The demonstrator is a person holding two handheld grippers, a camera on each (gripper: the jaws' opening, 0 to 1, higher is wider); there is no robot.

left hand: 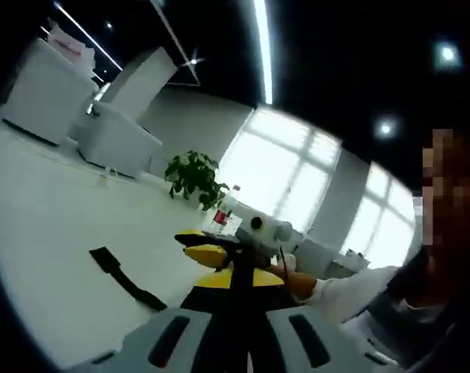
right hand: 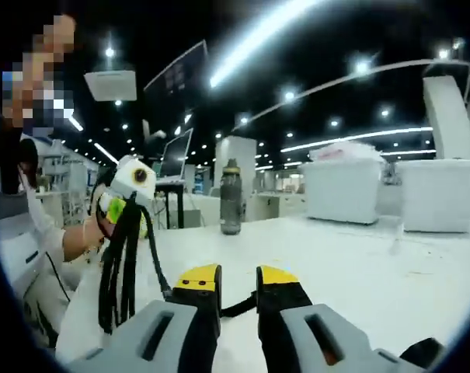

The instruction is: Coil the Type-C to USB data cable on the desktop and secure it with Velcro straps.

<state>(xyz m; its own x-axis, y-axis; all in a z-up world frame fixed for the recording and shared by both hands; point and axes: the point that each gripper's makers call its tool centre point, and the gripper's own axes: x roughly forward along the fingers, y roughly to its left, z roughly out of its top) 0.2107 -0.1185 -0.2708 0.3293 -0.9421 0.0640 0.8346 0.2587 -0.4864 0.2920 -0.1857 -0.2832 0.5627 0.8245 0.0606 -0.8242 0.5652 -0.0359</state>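
The black data cable [right hand: 116, 272] hangs in long loops from my left gripper [right hand: 118, 211], which is raised above the white desktop [right hand: 359, 264] and shut on the bundle. One strand [right hand: 158, 272] runs down from the loops and passes through the gap of my right gripper [right hand: 238, 278], whose yellow-tipped jaws stand slightly apart just over the table. In the left gripper view my left gripper [left hand: 236, 273] has its yellow tips pressed together on the black cable, with the right gripper [left hand: 203, 245] close in front. A black Velcro strap [left hand: 126, 276] lies flat on the desktop [left hand: 56, 233], to the left.
A dark water bottle [right hand: 231, 198] stands mid-table, and white bins [right hand: 347, 190] line the far right edge. A person's hand [right hand: 83, 233] and white sleeve [left hand: 351, 287] sit close to the grippers. A potted plant [left hand: 192, 177] and a red-labelled bottle [left hand: 223, 211] stand at the far edge.
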